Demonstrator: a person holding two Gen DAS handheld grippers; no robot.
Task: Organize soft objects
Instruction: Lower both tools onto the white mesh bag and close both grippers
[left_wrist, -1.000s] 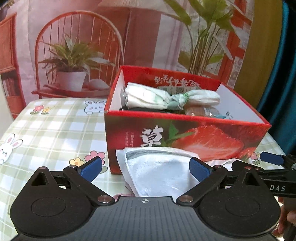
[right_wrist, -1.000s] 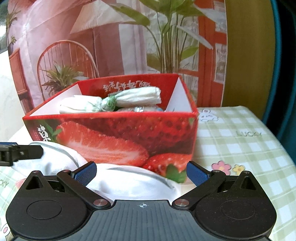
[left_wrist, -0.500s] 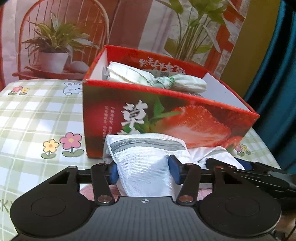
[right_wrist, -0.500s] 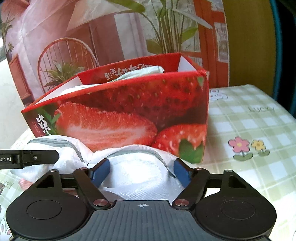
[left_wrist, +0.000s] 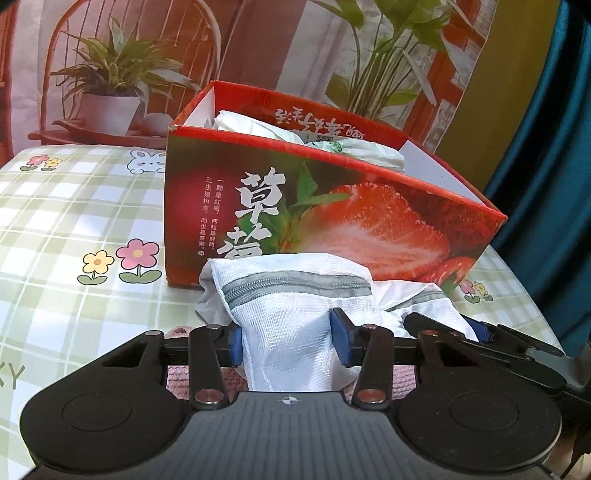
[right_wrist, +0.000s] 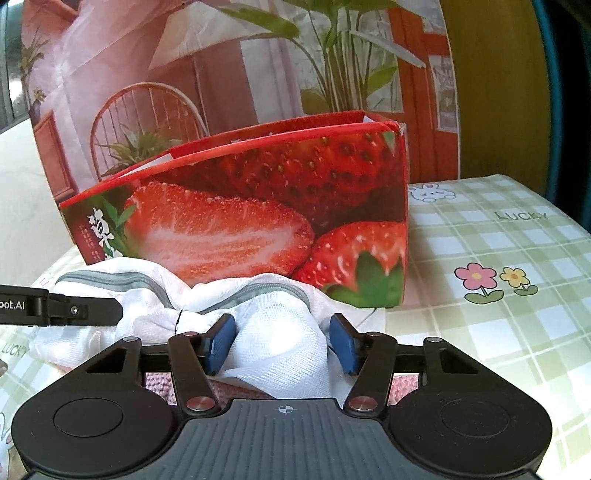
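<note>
Between the blue pads of the left gripper (left_wrist: 286, 345) sat a bunch of the white mesh laundry bag with a grey zipper (left_wrist: 295, 302). The pads (left_wrist: 234, 345) pressed in on the bag from both sides, so the left gripper was holding it tight. The bag's zipper edge stood up just ahead of the gripper. Right behind the bag, touching it or nearly so, was the red cardboard box with a big strawberry picture (left_wrist: 369, 229). Inside the box, farther ahead, lay a white and green cloth bundle (left_wrist: 332, 144). Under the gripper peeked a bit of pink knitted cloth (left_wrist: 229, 384). To the left of the gripper spread the green checked tablecloth with flowers and bunnies (left_wrist: 74, 221). To the right, the black arm of the right gripper (left_wrist: 480, 343) reached into the same bag.

In front of the right gripper (right_wrist: 282, 345), its own blue pads (right_wrist: 341, 343) squeezed another fold of the white mesh bag (right_wrist: 284, 332), so it was holding the bag too. The bag bulged up between the pads and spread out to the left. The strawberry box (right_wrist: 258, 221) stood just beyond, with the bag lying against its bottom edge. Far to the left, the tip of the left gripper (right_wrist: 74, 310) rested on the bag. The pink cloth (right_wrist: 159, 384) showed below the pads. The checked tablecloth (right_wrist: 498, 258) stretched off to the right.
</note>
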